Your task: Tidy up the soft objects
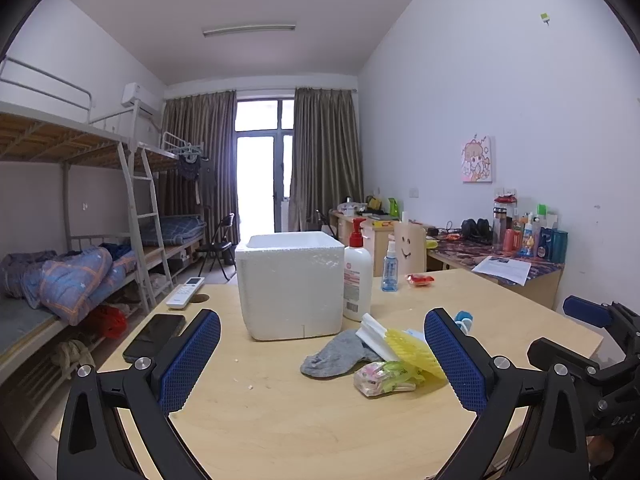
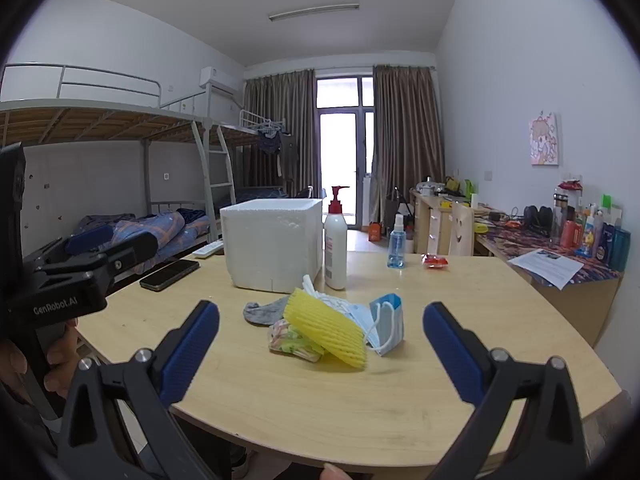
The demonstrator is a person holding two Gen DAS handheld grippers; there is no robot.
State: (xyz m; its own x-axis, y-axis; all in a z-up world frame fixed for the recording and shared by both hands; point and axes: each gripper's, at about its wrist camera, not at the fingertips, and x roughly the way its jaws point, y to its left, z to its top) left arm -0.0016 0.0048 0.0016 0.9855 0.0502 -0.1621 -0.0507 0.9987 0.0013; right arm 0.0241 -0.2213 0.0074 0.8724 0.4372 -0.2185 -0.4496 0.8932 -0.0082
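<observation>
Both tongs, left and right, gape wide, empty.
Pile sits ahead between right jaws: pinch yellow foam net low, then lift into foam box.

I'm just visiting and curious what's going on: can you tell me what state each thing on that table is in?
left gripper: open, empty
right gripper: open, empty
foam box: upright, lid off
grey sock: crumpled, lying flat
yellow foam net: leaning on the pile
face mask: folded, lying loose
lotion pump bottle: upright
spray bottle: upright, capped
phone: screen dark
</observation>
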